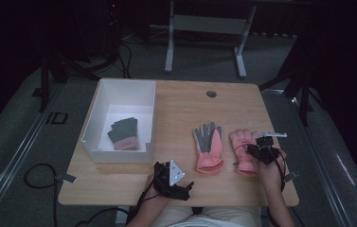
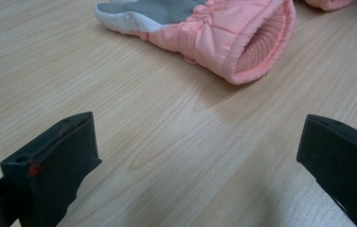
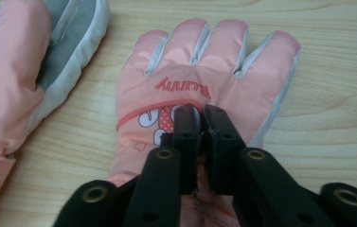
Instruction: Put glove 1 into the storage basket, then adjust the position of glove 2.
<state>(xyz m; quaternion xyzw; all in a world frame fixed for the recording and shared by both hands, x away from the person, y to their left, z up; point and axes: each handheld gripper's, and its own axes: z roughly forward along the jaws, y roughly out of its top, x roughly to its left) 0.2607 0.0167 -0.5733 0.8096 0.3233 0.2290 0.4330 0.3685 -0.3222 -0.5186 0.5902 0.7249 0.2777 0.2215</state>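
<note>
Bunny lettering shows along my right gripper (image 3: 199, 116) — jaws nearly together over the pink glove (image 3: 204, 75), nothing pinched. High view adds my left gripper (image 1: 182, 185), spread wide, and the white box (image 1: 101, 97).

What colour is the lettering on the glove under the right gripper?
Red, reading "Bunny", on the pink glove; it shows best in the right gripper view.

left gripper (image 1: 189, 187): showing black jaws, red marks, a grey three-cornered plate
right gripper (image 3: 200, 116): showing black jaws with round brass-ringed screw holes
cables: trailing black
</note>
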